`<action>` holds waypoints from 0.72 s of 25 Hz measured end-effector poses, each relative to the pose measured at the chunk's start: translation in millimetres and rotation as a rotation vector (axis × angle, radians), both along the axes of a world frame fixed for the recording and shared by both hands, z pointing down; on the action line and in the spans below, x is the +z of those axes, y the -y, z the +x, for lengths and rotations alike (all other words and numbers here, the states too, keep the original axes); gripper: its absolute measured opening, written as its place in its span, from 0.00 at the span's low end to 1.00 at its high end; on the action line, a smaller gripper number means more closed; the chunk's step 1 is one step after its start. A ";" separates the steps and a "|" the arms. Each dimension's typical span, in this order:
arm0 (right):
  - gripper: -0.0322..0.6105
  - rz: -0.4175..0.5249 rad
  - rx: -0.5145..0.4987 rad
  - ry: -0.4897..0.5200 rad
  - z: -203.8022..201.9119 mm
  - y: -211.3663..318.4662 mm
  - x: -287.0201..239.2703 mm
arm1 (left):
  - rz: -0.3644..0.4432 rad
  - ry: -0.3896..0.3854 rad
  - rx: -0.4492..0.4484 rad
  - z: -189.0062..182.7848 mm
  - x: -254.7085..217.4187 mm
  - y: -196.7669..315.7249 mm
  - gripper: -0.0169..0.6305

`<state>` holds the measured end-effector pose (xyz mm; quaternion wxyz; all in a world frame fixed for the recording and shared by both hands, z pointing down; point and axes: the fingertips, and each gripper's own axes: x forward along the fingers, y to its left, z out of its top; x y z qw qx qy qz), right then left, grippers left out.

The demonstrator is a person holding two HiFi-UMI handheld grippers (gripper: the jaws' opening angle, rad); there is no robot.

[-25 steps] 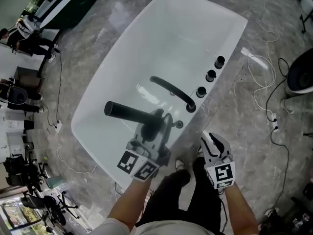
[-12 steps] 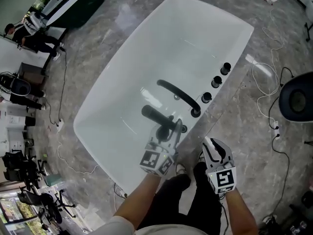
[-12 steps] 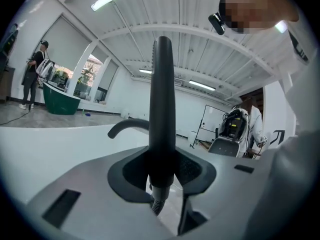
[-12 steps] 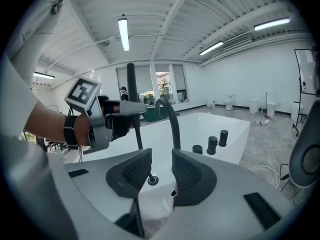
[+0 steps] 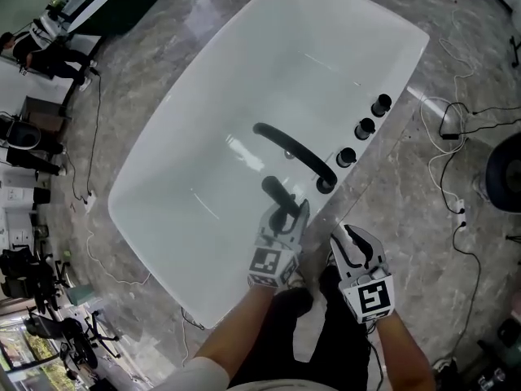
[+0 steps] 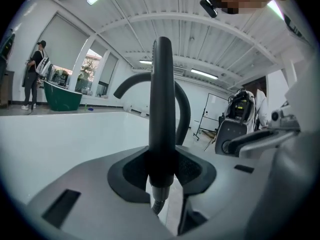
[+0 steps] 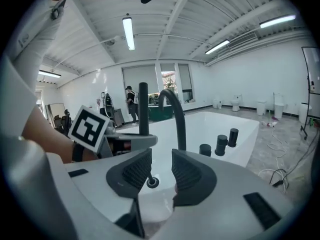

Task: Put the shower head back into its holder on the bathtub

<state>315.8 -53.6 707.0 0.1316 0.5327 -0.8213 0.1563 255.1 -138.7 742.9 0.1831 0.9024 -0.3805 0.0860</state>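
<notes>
The left gripper (image 5: 286,218) has dropped to the bathtub (image 5: 203,120) rim, jaws clamped on the shower head (image 6: 162,109), which stands upright, hose end down, near the holder (image 7: 152,182). The right gripper's (image 7: 156,171) jaws stand slightly apart, empty.

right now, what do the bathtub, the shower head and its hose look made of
Bathtub: glossy white, probably acrylic or enamelled; ceiling lights reflect in its basin. Shower head: matte black, coated metal or plastic, cannot tell which; it shows little glare. Hose: silvery and ribbed, likely wound metal.
</notes>
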 end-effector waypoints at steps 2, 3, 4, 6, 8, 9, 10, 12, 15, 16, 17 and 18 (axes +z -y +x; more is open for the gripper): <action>0.26 0.026 -0.029 0.007 -5.4 10.8 -6.0 | 0.022 0.037 0.014 5.1 15.4 -3.5 0.21; 0.26 0.039 -0.041 0.014 -8.9 17.1 -8.8 | 0.036 0.055 0.021 7.6 22.7 -4.6 0.21; 0.26 0.051 -0.052 0.022 -12.4 23.3 -11.4 | 0.048 0.071 0.029 10.5 29.5 -5.4 0.21; 0.26 0.075 -0.074 0.032 -19.9 33.7 -14.9 | 0.070 0.095 0.045 17.2 41.2 -6.7 0.21; 0.26 0.079 -0.109 0.028 -30.7 41.1 -12.8 | 0.095 0.112 0.064 22.2 49.1 -9.2 0.20; 0.26 0.068 -0.127 0.025 -36.5 44.8 -9.0 | 0.109 0.122 0.073 23.5 52.2 -10.7 0.21; 0.26 0.048 -0.141 0.025 -41.8 49.2 -3.7 | 0.121 0.134 0.081 24.0 55.4 -11.9 0.20; 0.26 0.003 -0.158 0.030 -49.7 59.6 8.0 | 0.141 0.159 0.089 23.1 61.4 -13.0 0.21; 0.27 -0.016 -0.170 0.008 -57.0 69.7 20.3 | 0.153 0.189 0.090 19.1 65.7 -12.9 0.20; 0.28 -0.017 -0.178 -0.002 -59.7 70.5 23.7 | 0.154 0.194 0.091 18.3 67.1 -13.3 0.20; 0.28 -0.015 -0.185 -0.009 -62.4 70.8 26.6 | 0.155 0.196 0.094 18.2 69.3 -14.3 0.21; 0.28 -0.010 -0.189 -0.012 -64.7 71.3 28.6 | 0.154 0.196 0.096 19.1 72.9 -16.0 0.20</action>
